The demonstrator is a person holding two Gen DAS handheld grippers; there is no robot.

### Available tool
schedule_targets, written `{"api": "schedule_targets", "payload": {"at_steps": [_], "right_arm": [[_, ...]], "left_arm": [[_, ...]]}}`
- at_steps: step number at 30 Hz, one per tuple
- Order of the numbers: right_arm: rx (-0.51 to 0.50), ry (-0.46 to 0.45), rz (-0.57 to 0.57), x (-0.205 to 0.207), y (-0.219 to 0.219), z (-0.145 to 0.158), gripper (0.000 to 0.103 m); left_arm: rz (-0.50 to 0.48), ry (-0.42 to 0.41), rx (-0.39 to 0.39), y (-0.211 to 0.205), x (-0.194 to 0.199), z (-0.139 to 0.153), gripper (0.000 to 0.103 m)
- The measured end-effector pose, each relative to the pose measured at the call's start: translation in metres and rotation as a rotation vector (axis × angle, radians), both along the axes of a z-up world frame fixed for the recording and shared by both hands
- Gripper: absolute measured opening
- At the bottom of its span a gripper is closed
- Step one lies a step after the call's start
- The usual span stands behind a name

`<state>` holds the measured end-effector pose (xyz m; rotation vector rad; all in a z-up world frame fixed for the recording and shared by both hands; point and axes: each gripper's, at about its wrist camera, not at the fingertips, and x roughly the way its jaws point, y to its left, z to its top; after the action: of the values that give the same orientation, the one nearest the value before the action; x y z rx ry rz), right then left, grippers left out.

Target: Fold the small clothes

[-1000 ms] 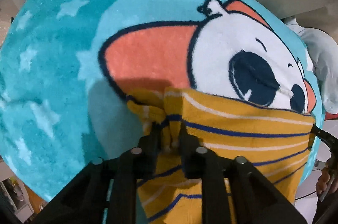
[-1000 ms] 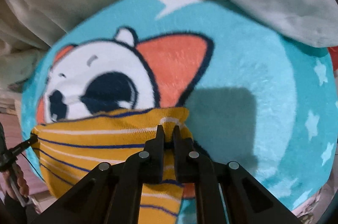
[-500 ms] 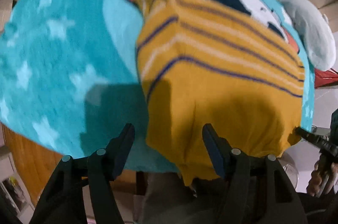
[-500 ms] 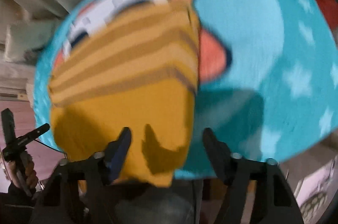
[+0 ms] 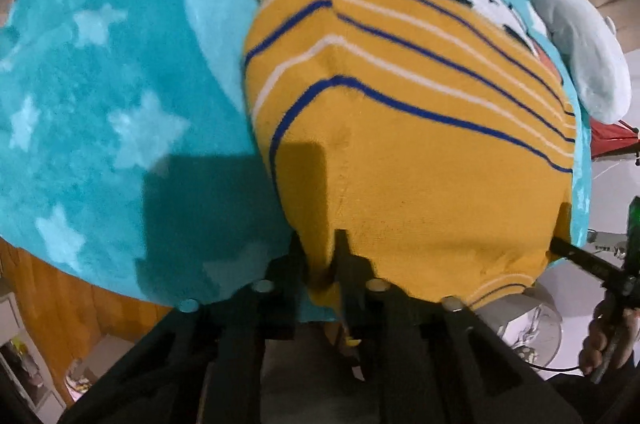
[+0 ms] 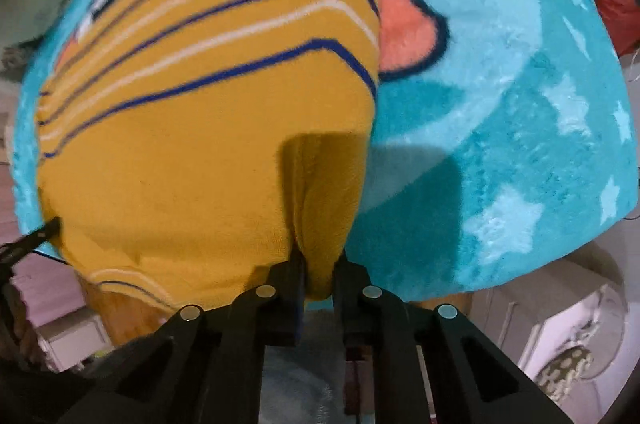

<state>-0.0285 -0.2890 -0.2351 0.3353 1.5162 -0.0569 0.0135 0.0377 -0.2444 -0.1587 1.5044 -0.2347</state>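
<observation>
Teal fleece printed with pale stars and a cartoon bear makes up the blanket (image 5: 100,95) that covers the work surface, and the yellow garment (image 5: 400,143) with blue and white stripes lies spread on it, partly over the bear's white face and reaching down to the blanket's near edge. At that near edge the left gripper (image 5: 325,256) is closing its jaws on a pinch of the garment's plain yellow hem. Along the same hem, the right gripper (image 6: 319,264) is closing likewise, a fold of yellow cloth caught between its fingers.
</observation>
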Motion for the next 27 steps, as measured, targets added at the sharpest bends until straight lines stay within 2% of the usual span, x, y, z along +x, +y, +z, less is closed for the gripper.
{"api": "schedule_targets", "payload": {"at_steps": [1,2,4,6,10,14,18,23,27], "right_arm": [[0.045,-0.038,-0.014,-0.001,-0.002,0.013,0.021],[0.064,-0.064,-0.018,-0.002,-0.003,0.022,0.026],[0.035,-0.123,-0.029,-0.005,-0.005,0.05,0.055],[0.053,-0.192,-0.021,-0.006,-0.003,0.075,0.061],[0.091,-0.307,-0.016,0.004,0.01,0.118,0.062],[0.102,-0.396,-0.005,0.009,0.033,0.153,0.062],[0.114,-0.452,0.015,0.011,0.061,0.179,0.063],[0.109,-0.475,0.034,0.01,0.077,0.201,0.067],[0.08,-0.469,0.036,0.009,0.084,0.208,0.069]], "left_arm": [[-0.002,-0.006,0.01,0.003,-0.003,0.004,0.037],[0.0,-0.006,0.015,0.005,-0.006,0.006,0.05],[0.024,-0.002,-0.004,0.014,-0.012,0.011,0.053],[0.054,-0.003,-0.042,0.025,-0.016,0.016,0.053],[0.028,-0.114,-0.028,0.034,-0.021,0.049,0.054],[-0.014,-0.258,0.013,0.029,-0.025,0.097,0.065],[-0.038,-0.354,0.043,0.014,-0.02,0.134,0.073],[-0.058,-0.404,0.119,-0.002,-0.016,0.159,0.075],[-0.032,-0.407,0.116,0.002,-0.017,0.173,0.075]]}}
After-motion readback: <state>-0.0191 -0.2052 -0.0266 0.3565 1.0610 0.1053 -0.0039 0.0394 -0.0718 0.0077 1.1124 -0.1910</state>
